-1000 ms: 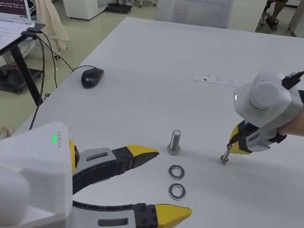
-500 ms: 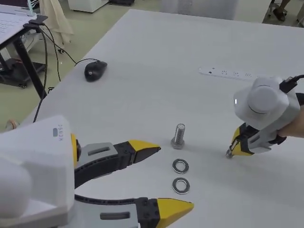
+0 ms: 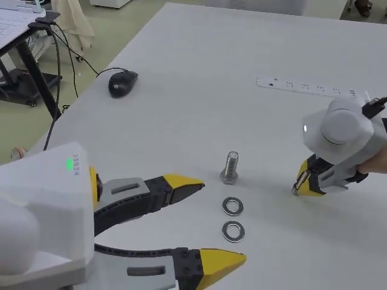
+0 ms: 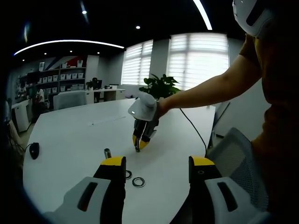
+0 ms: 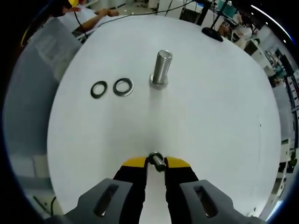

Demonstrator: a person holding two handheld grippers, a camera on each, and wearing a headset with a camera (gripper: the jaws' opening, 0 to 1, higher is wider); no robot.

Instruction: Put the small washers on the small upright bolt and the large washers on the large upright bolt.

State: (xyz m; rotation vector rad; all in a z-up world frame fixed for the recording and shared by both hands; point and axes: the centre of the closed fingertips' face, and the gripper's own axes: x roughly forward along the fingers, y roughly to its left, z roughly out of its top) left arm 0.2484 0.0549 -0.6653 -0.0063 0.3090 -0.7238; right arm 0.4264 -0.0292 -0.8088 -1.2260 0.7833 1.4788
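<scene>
Two washers point(image 3: 233, 206) are laid flat just beside the upright large bolt point(image 3: 230, 167). Right of it, the small bolt point(image 5: 157, 161), stood on the table point(image 3: 181, 90) a second ago, is now carried clamped in the right gripper point(image 3: 302, 184); restanding is likely needed. The left gripper point(image 4: 157, 163) is held wide.

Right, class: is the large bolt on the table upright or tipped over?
Upright. The large bolt stands on its hex head on the white table, threaded shank pointing up.
</scene>
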